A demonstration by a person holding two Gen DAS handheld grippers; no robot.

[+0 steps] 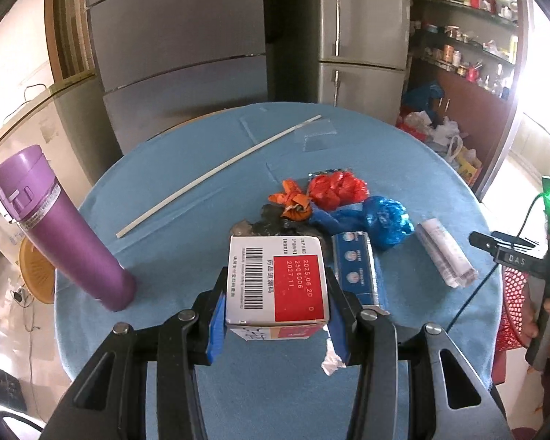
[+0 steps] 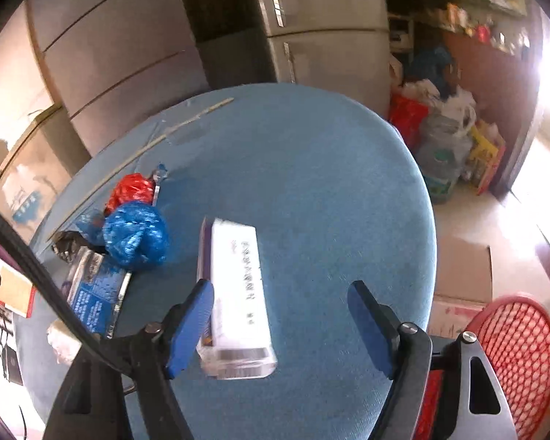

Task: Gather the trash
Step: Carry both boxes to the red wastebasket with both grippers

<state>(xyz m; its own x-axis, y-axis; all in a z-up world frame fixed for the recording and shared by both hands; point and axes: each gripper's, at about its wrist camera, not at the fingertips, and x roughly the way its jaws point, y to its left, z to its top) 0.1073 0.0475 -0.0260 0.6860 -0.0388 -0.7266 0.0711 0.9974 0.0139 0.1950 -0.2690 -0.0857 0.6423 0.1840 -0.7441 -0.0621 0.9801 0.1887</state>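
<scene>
Left gripper [image 1: 275, 304]: clamped on medicine box [image 1: 277, 282], lifted over blue table [image 1: 187, 168]. Right gripper [image 2: 280, 324]: spread, white carton [image 2: 236, 293] lying loose between. Step: pickup. Next: carry to red mesh basket [image 2: 513, 348], 4 o'clock.

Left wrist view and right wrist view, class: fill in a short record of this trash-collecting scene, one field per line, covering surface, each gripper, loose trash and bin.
surface: round table with blue cloth
left gripper: shut on red and white box
right gripper: open, white carton lying between its fingers
loose trash: blue bag, red bag, orange wrapper, blue pack
other: purple flask, white stick
bin: red mesh basket beside table
</scene>
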